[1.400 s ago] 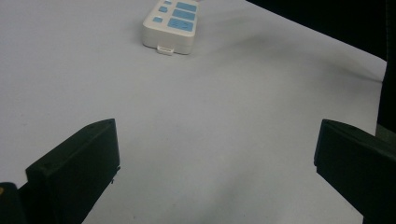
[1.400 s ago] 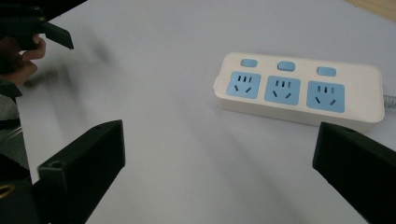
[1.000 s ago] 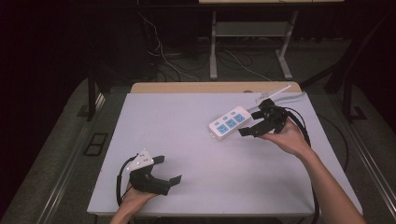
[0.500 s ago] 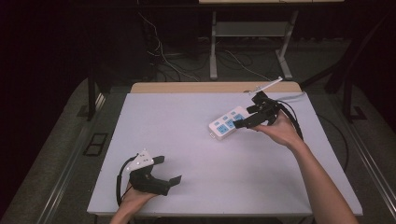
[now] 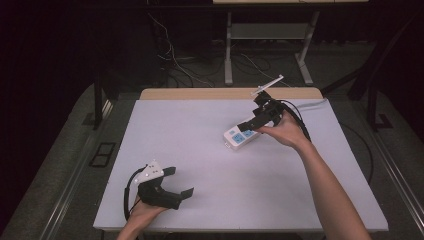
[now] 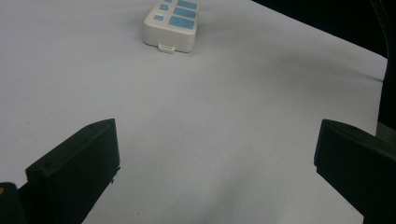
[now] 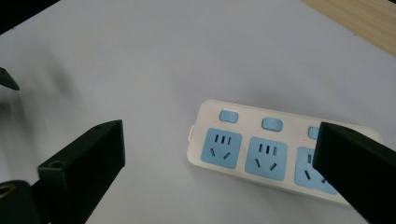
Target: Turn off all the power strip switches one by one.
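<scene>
Right gripper has swung in over the strip since a moment ago, now hanging above its far end with the jaws spread wide and nothing between them. From the right gripper view, the strip lies flat on the table, white with blue sockets and blue switches, one jaw covering its right end. Strip sits right of centre on the table, toward the far edge, angled. Left gripper hasn't budged, resting at the near left corner, jaws released and wide apart, holding nothing. Its own view looks across bare tabletop to the strip, well apart.
</scene>
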`<state>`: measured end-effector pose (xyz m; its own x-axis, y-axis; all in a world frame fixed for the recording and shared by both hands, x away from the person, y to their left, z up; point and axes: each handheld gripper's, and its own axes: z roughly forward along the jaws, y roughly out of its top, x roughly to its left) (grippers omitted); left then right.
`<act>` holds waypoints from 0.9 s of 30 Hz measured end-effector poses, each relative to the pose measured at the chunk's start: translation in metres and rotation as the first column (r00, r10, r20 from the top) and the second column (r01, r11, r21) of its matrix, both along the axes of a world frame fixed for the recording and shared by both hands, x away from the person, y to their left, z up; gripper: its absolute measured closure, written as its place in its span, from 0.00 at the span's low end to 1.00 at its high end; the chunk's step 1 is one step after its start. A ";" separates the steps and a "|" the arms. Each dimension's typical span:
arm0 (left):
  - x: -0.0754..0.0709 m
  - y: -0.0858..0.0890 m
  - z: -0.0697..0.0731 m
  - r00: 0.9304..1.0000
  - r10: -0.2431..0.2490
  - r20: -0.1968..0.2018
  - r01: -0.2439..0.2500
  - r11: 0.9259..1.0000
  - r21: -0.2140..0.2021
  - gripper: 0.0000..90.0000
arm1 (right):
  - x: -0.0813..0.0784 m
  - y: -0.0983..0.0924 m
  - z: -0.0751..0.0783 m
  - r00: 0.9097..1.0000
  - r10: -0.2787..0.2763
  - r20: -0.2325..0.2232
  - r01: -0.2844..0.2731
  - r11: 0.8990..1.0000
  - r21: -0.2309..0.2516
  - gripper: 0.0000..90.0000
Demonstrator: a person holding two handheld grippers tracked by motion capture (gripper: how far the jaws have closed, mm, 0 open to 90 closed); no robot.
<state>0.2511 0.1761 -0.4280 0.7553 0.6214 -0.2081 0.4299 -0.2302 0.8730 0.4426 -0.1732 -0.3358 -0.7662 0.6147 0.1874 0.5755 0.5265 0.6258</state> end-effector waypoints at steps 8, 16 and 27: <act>0.000 0.000 0.000 1.000 -0.008 -0.001 0.008 1.000 0.003 0.00 | 0.009 0.019 -0.007 1.000 0.014 -0.013 -0.014 1.000 -0.019 0.03; 0.000 -0.001 -0.001 1.000 -0.014 -0.003 0.014 1.000 0.004 0.00 | 0.015 0.030 -0.018 0.999 0.020 -0.026 -0.021 1.000 -0.019 0.02; 0.001 -0.001 -0.001 1.000 -0.017 -0.004 0.017 1.000 0.006 0.00 | 0.020 0.038 -0.032 0.999 0.023 -0.024 -0.024 1.000 -0.018 0.26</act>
